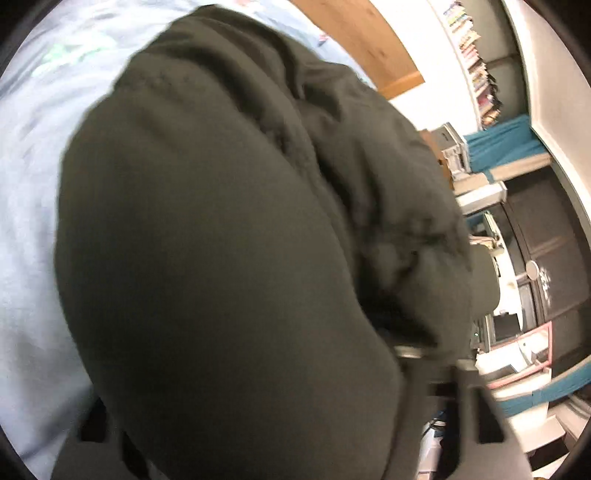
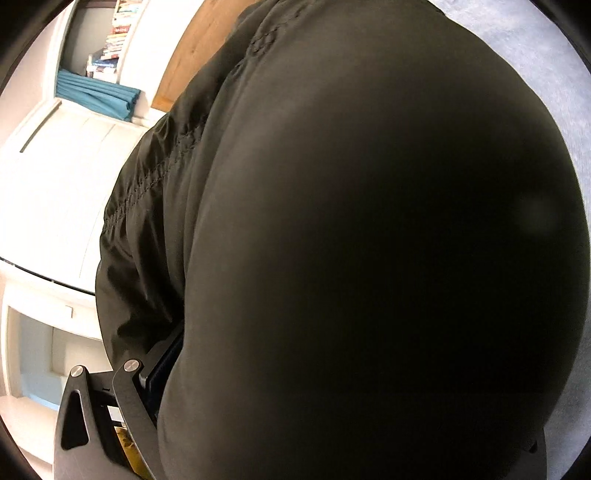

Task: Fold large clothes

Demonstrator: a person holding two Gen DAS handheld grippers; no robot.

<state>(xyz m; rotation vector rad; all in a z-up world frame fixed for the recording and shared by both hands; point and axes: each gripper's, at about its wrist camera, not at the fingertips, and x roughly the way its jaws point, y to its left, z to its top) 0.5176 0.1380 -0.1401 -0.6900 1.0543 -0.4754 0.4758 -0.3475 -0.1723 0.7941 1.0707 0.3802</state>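
A dark olive garment (image 1: 221,240) with a gathered, stitched band fills most of the left wrist view and hangs over my left gripper (image 1: 332,391). The fingertips are buried in the cloth and the jaws look closed on it. The same garment (image 2: 369,240) covers most of the right wrist view. It drapes over my right gripper (image 2: 207,369), whose left finger (image 2: 129,398) shows at the bottom left with cloth pressed against its inner pad. The right finger is hidden under the fabric.
A pale blue bedsheet (image 1: 33,221) lies beneath, with a wooden headboard (image 1: 362,40) beyond it. A bookshelf (image 2: 114,33), teal curtains (image 2: 96,94) and white cabinets (image 2: 55,177) stand around the room.
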